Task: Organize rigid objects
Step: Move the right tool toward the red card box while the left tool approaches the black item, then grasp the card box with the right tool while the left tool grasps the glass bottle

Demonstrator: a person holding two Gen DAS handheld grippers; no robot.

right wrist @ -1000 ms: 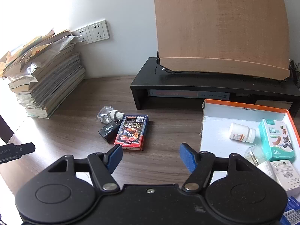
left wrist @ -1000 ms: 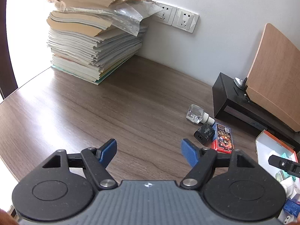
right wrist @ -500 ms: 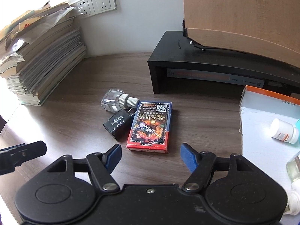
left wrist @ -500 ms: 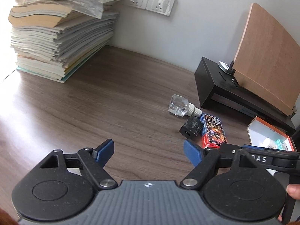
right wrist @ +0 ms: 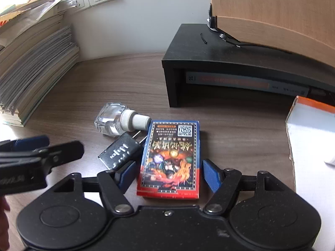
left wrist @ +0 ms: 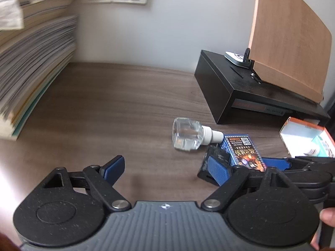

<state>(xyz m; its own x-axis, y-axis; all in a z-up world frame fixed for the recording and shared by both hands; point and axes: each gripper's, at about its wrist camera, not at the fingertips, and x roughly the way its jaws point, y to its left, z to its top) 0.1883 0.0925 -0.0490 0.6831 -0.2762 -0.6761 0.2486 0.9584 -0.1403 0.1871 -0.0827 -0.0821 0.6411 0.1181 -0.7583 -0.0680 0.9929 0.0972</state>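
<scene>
Blue fingers [right wrist: 210, 174] of right gripper [right wrist: 167, 174] straddle the card box [right wrist: 170, 159], apart.

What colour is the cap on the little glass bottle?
White, ribbed cap on the clear glass bottle; clearest in the right wrist view.

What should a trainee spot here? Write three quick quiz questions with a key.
1. True or false: the right gripper has its fingers either side of the card box.
2. What lies just left of the card box in the right wrist view? A) black plug adapter B) scissors C) mug
3. Is the clear bottle upright or on its side?

Key: 1 true; 2 A; 3 on its side, white cap toward the card box.
</scene>
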